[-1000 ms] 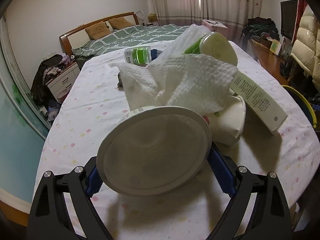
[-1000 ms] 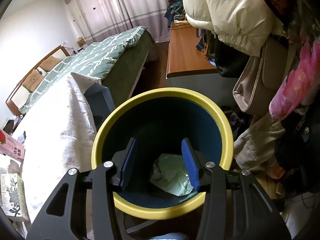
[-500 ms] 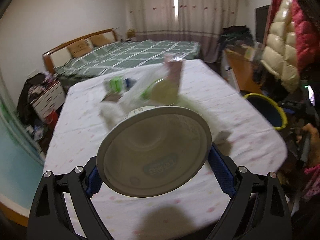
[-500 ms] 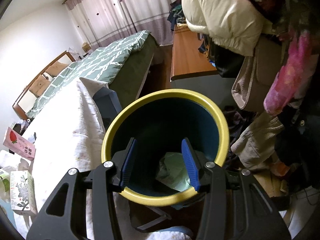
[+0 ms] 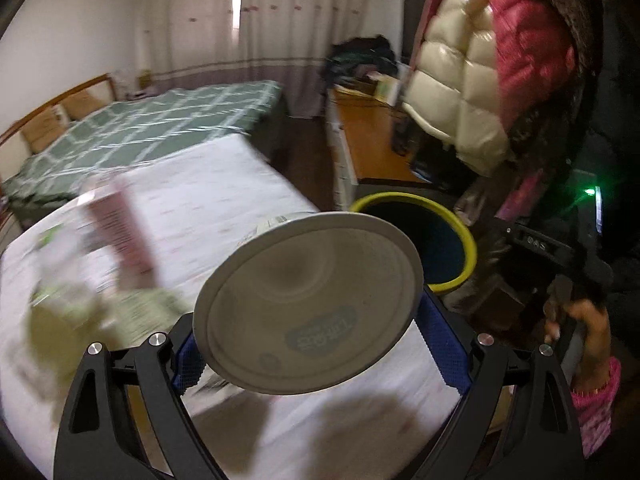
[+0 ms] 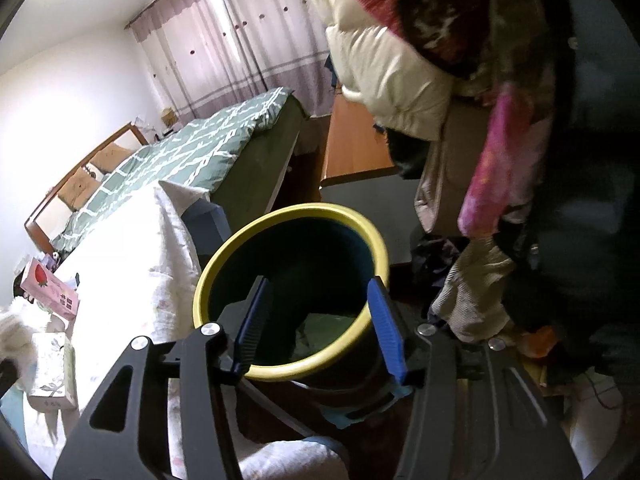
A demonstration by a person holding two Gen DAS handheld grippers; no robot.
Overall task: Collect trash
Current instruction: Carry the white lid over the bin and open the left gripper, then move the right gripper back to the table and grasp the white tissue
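The left gripper (image 5: 308,340) pinches a white paper bowl (image 5: 308,304) between its blue pads. The bowl's flat bottom faces the camera. It is held up over the corner of the table (image 5: 224,216), with the bin (image 5: 464,236) just past it on the right.

The bin is dark blue with a yellow rim (image 6: 288,370). It stands on the floor beside the table. Some pale trash (image 6: 324,332) lies at its bottom.

The right gripper (image 6: 320,324) hangs above the bin. Its jaws are spread with nothing between them, and they have just been opening a little more.

A pink box (image 6: 50,290) and a tissue box (image 6: 52,368) sit on the table.
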